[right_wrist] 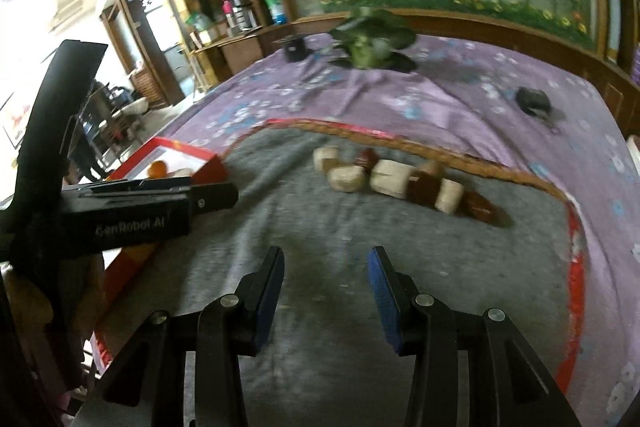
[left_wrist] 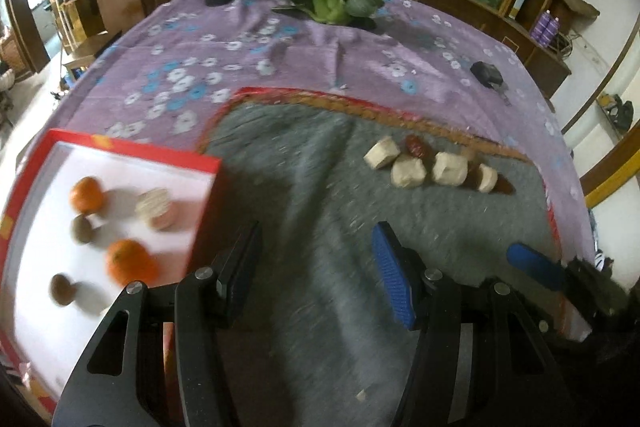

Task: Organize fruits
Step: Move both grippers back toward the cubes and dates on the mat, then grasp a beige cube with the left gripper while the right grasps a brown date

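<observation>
Progress partial: two oranges [left_wrist: 87, 195], other round fruits sit in red tray [left_wrist: 132, 149]; pale chunks [left_wrist: 408, 171] and, probably, dates remain on grey mat [left_wrist: 304, 187]. Left hand-held gripper [left_wrist: 316, 267] and right hand-held gripper [right_wrist: 326, 285] part-open, empty.

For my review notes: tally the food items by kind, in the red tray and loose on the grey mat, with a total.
Oranges, in the red tray: 2
Small brown round fruits, in the tray: 2
Pale round pieces, in the tray: 2
Pale chunks, on the grey mat: 4
Dark red-brown pieces, on the mat: at least 2
Total: at least 12
</observation>
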Available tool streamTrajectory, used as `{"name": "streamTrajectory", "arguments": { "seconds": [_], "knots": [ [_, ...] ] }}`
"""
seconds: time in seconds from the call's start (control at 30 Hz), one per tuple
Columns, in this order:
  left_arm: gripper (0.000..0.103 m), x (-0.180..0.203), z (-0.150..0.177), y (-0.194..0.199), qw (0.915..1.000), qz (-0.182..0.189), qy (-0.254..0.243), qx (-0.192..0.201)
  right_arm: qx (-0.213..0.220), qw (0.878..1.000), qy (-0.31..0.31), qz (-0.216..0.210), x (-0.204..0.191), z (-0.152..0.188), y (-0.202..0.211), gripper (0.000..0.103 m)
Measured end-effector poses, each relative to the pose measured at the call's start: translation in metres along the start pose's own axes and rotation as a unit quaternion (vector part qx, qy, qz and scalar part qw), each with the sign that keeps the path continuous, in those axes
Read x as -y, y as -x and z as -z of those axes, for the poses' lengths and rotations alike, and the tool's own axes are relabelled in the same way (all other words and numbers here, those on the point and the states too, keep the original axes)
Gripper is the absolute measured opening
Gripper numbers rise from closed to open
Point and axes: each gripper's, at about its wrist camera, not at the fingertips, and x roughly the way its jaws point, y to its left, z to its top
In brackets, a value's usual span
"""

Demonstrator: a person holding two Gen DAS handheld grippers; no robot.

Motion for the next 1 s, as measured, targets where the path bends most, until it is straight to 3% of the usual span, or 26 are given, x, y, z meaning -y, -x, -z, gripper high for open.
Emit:
{"name": "streamTrajectory", "arguments": {
  "seconds": [0.2, 0.37, 0.57, 0.8, 1.0],
  "knots": [
    [0.057, 0.023, -0.023, -0.026, 0.9999, -0.002, -0.004, -0.011, 0.004, 1.000, -0.023, 0.003, 0.027, 0.001, 0.002, 0.043],
    [0.057, 0.034, -0.034, -0.047, 0.9985, -0.050, -0.020, -0.010, 0.004, 0.999, -0.035, -0.005, 0.038, 0.002, -0.001, 0.043],
    [0.057, 0.024, -0.050, -0.065, 0.9970, -0.075, -0.003, -0.015, 0.006, 0.999, -0.033, -0.013, 0.043, -0.001, -0.003, 0.043],
    [0.057, 0.011, -0.070, -0.071, 0.9977, -0.044, 0.043, -0.030, 0.005, 0.999, -0.038, -0.023, 0.048, -0.001, -0.008, 0.043],
    [0.057, 0.022, -0.066, -0.068, 0.9983, -0.018, 0.039, -0.040, 0.004, 0.998, -0.050, -0.033, 0.055, 0.000, -0.010, 0.043]
  ]
}}
